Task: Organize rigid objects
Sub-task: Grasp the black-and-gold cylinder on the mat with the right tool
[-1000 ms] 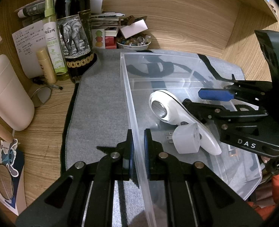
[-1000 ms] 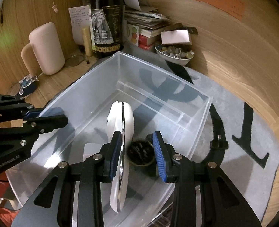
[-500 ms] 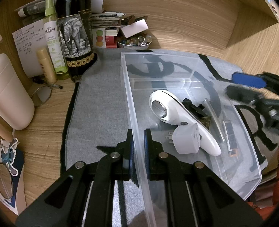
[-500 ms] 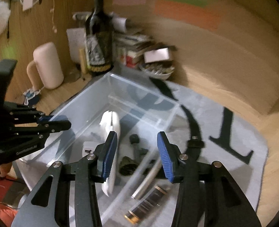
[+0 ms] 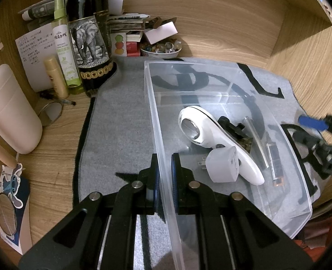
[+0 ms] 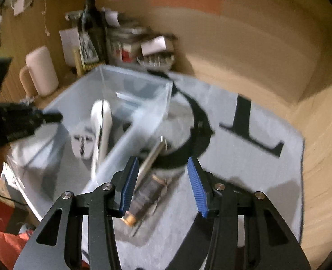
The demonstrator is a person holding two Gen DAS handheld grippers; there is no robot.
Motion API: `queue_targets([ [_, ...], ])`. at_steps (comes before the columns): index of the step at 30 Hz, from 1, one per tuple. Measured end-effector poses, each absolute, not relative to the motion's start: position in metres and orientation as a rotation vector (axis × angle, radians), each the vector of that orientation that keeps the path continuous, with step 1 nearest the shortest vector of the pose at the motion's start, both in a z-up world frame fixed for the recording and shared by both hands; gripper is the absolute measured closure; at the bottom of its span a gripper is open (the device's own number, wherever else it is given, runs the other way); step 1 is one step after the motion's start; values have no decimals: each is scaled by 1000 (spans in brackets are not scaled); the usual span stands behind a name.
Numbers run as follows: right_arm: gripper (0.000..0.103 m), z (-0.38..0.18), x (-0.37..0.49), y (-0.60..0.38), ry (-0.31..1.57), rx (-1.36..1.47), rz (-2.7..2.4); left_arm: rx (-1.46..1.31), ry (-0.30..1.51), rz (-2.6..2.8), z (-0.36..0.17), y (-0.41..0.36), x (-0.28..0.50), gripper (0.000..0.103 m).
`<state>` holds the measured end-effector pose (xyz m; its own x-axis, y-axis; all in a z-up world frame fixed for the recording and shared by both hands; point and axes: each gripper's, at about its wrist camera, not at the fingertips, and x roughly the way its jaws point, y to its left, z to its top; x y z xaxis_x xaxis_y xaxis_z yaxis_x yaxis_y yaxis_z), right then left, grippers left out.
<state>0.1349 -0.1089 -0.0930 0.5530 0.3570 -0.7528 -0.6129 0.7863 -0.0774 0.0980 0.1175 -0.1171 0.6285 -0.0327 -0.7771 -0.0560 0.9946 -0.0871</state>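
Note:
A clear plastic bin [image 5: 211, 67] stands on a grey mat [image 5: 120, 123]. In it lie a white handheld device [image 5: 211, 139], a white plug adapter [image 5: 222, 167], a black part [image 5: 230, 124], a metal tube [image 5: 254, 139] and a small dark lighter-like piece [image 5: 276, 164]. My left gripper [image 5: 164, 177] is shut on the bin's left wall. My right gripper [image 6: 163, 184] is open and empty, outside the bin's right wall [image 6: 132, 135]; it also shows in the left wrist view [image 5: 316, 130]. The right wrist view is blurred.
A wine bottle [image 5: 89, 33], a spray bottle [image 5: 64, 45], a small tube [image 5: 55, 76], a cream mug [image 5: 8, 110], papers and a bowl of trinkets [image 5: 161, 48] crowd the back left. Wooden walls [image 5: 301, 45] enclose the desk. A round mirror [image 5: 5, 213] lies front left.
My right gripper let go of a dark object in the bin, opened wider and drew back out to the right of the bin. My left gripper has stayed clamped on the wall.

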Motion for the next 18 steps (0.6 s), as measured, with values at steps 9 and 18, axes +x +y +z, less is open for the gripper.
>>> queue_targets([
  [9, 61, -138, 130, -105, 924, -349, 629, -102, 894, 17, -118, 117, 97, 93],
  [18, 67, -152, 136, -102, 927, -369, 630, -100, 894, 18, -117, 118, 96, 93],
])
